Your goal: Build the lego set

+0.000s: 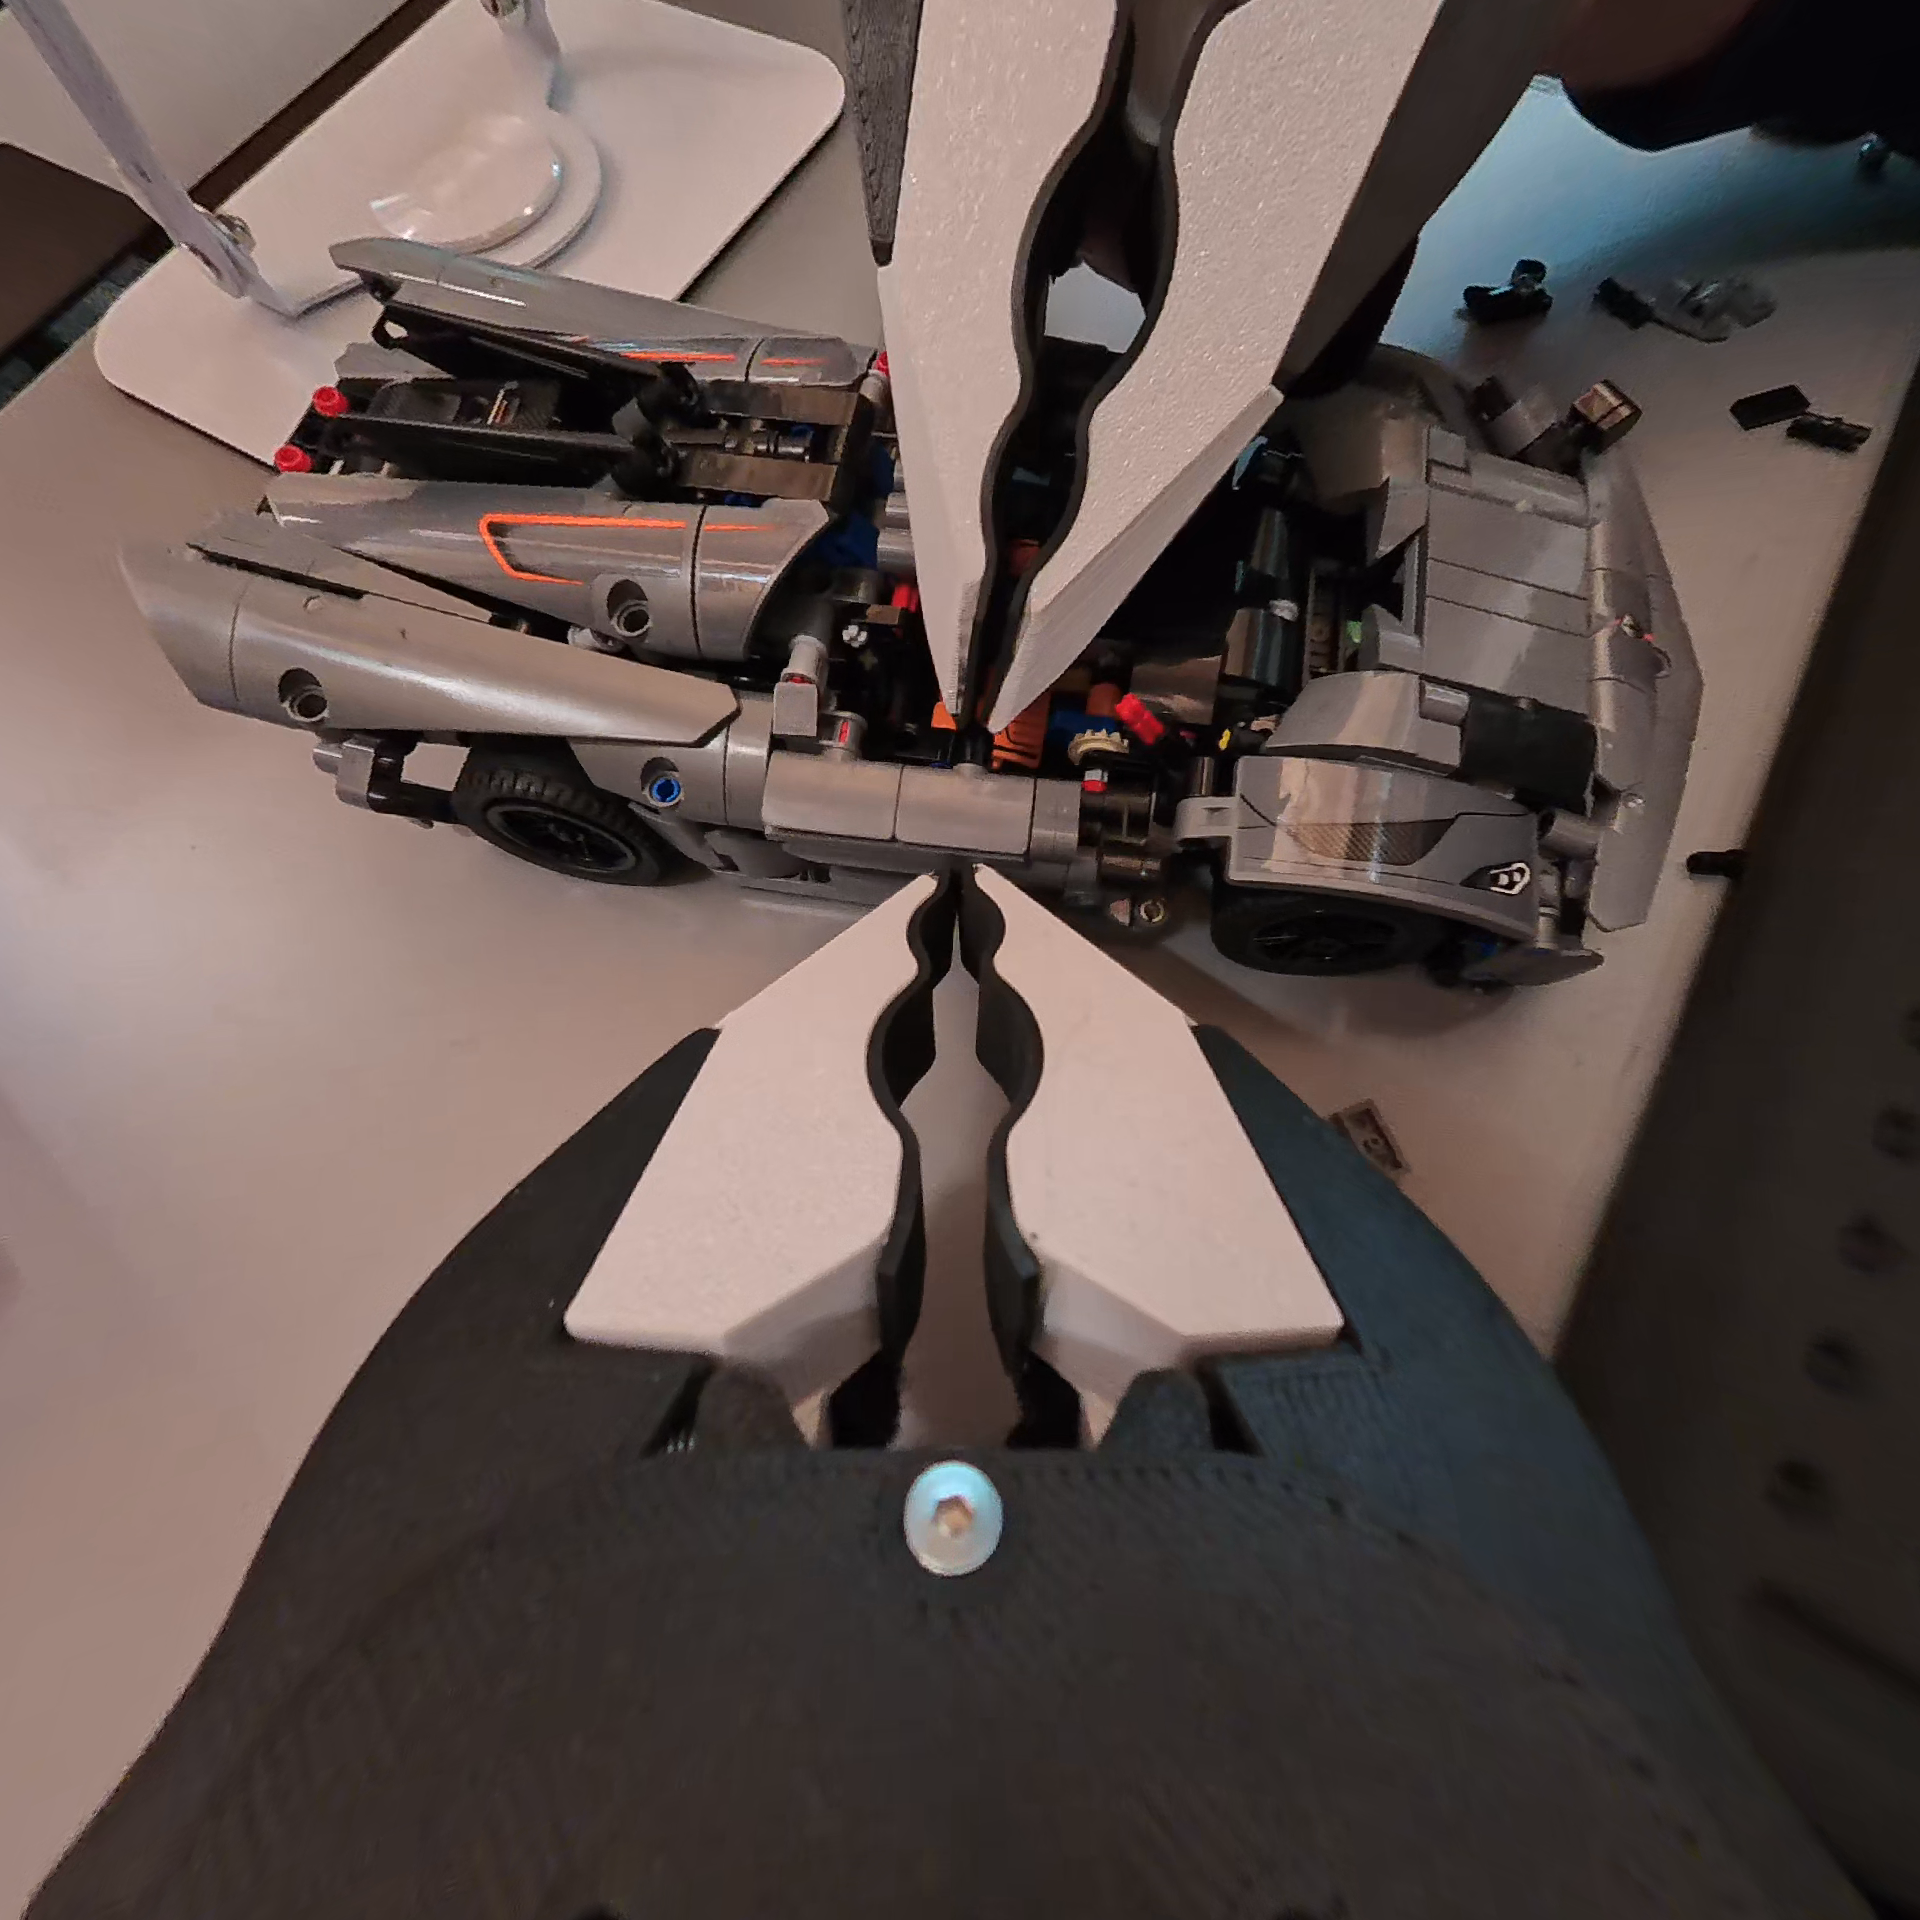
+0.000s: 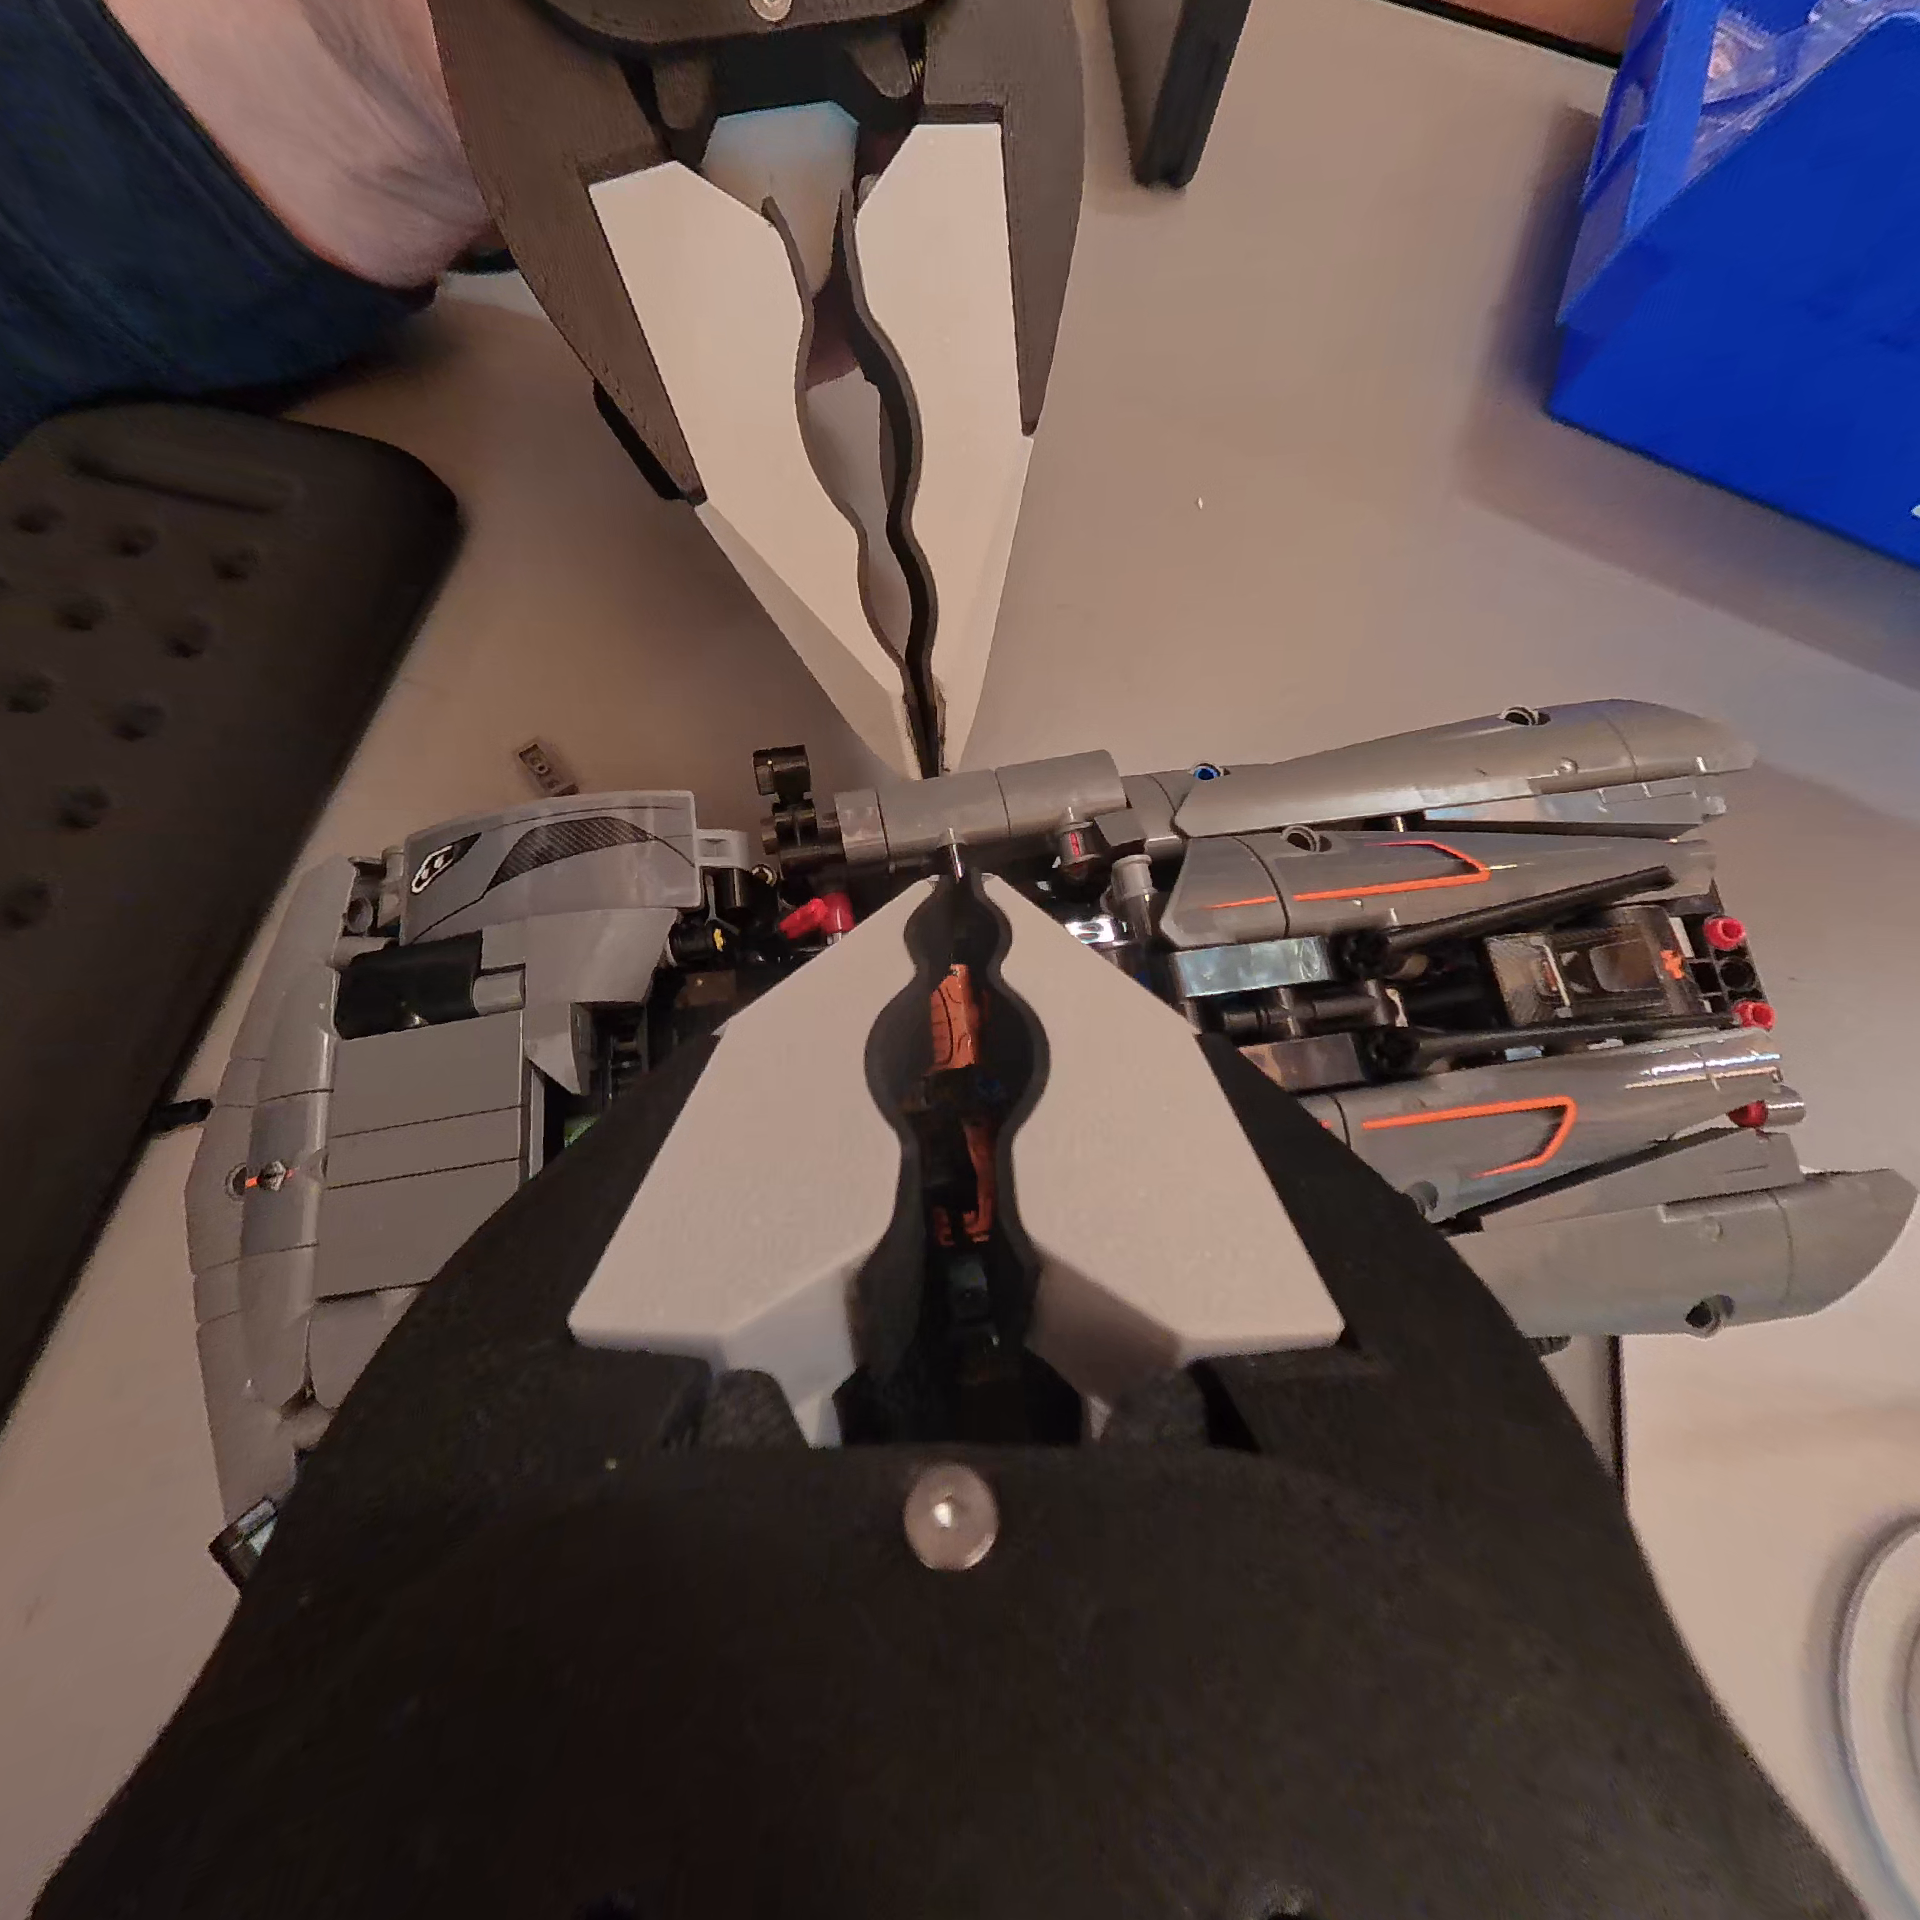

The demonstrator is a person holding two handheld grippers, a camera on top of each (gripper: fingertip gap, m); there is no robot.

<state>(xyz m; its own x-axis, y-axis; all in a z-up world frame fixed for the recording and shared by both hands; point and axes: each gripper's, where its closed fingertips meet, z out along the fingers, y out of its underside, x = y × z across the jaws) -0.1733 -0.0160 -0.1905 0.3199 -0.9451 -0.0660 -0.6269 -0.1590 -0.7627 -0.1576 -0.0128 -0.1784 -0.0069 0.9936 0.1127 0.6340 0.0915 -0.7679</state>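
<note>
On the pale table (image 1: 312,1039), both gripper tips pinch closed against the grey brick-built car (image 1: 935,810): left gripper (image 1: 956,883) outside its sill, right gripper (image 2: 951,883) inside.

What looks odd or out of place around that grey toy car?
Nothing looks broken. The lego car is simply unfinished, its middle open and showing inner parts. A few small loose pieces lie scattered on the table beyond its front end.

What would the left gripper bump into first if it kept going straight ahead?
Most likely the grey side sill of the lego car: the left gripper points straight at it, fingers closed. Whether they already touch is unclear.
</note>
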